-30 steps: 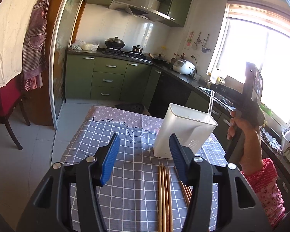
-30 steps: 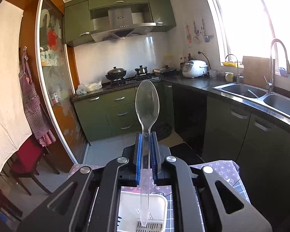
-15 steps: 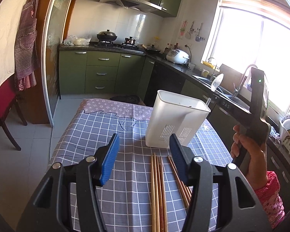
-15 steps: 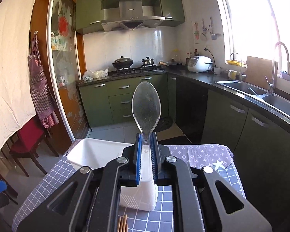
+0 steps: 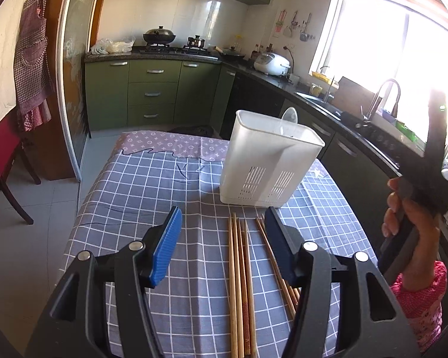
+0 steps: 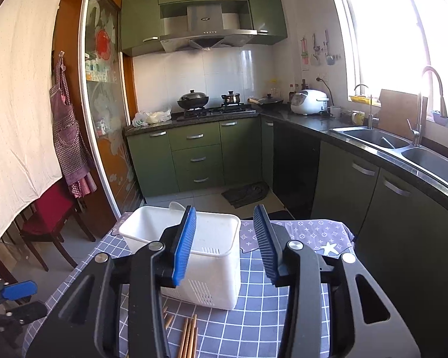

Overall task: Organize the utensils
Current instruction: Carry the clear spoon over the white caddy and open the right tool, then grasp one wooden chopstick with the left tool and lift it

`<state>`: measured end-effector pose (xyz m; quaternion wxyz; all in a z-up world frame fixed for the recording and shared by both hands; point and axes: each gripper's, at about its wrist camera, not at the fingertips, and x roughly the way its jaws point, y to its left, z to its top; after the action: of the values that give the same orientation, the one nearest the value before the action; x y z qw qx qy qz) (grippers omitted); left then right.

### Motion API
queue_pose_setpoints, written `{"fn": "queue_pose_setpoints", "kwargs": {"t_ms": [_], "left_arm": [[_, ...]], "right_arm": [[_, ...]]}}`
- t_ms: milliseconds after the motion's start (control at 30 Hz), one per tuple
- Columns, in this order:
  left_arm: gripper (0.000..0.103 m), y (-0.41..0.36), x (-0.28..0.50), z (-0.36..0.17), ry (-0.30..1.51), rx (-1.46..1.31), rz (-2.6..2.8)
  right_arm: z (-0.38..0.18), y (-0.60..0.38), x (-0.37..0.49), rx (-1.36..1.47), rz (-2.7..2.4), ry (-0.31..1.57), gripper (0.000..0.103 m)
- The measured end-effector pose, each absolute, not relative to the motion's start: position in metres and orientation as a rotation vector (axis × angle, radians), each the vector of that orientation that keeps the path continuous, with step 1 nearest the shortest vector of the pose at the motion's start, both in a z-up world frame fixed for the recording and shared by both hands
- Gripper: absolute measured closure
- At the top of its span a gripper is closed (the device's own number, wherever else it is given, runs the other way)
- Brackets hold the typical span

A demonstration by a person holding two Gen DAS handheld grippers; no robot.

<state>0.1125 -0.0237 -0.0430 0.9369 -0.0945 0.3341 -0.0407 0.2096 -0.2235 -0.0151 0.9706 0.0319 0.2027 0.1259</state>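
Observation:
A white plastic utensil holder (image 5: 268, 161) stands upright on the checked tablecloth (image 5: 140, 179); it also shows in the right wrist view (image 6: 212, 271). A clear plastic spoon (image 5: 289, 117) stands in it, bowl up above the far rim, also seen in the right wrist view (image 6: 176, 206). Several wooden chopsticks (image 5: 239, 280) lie on the cloth in front of the holder. My left gripper (image 5: 222, 243) is open and empty, low over the chopsticks. My right gripper (image 6: 224, 244) is open and empty, just above and near the holder.
The table is narrow, with floor to its left and dark cabinets (image 6: 358, 185) close on the right. A sink (image 6: 403, 149) and counter run along the right wall. A red chair (image 6: 50, 217) stands at the left.
My right gripper has opened and let go of the clear spoon, which now stands in the holder. The right gripper has drawn back from it. The left gripper has tilted down toward the chopsticks.

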Motion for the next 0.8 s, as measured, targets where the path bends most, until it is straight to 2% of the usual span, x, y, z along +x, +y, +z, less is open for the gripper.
{"fn": "queue_pose_setpoints", "kwargs": {"t_ms": [133,333,367,467,733,800], "left_arm": [[0.048,-0.024,0.132,-0.066,0.793,-0.191,-0.077],[0.049,-0.031,0.167,-0.106,0.969,-0.190,-0.115],[0.050,-0.033,0.173,-0.111,0.992,-0.182,-0.117],[0.067,-0.039,0.188,-0.126,1.055,-0.160,-0.117],[0.069,-0.050,0.204,-0.143,1.123,-0.103,-0.106],[0.070,-0.053,0.207,-0.147,1.133,-0.089,-0.106]], "right_arm": [[-0.028,-0.243,0.181,0.067,0.243,0.479,0.058],[-0.085,-0.276,0.158,0.093,0.199,0.659,0.057],[-0.093,-0.281,0.156,0.105,0.191,0.680,0.057],[-0.114,-0.292,0.154,0.141,0.193,0.739,0.057],[-0.133,-0.299,0.163,0.170,0.217,0.785,0.057],[-0.133,-0.296,0.164,0.174,0.226,0.788,0.054]]}}
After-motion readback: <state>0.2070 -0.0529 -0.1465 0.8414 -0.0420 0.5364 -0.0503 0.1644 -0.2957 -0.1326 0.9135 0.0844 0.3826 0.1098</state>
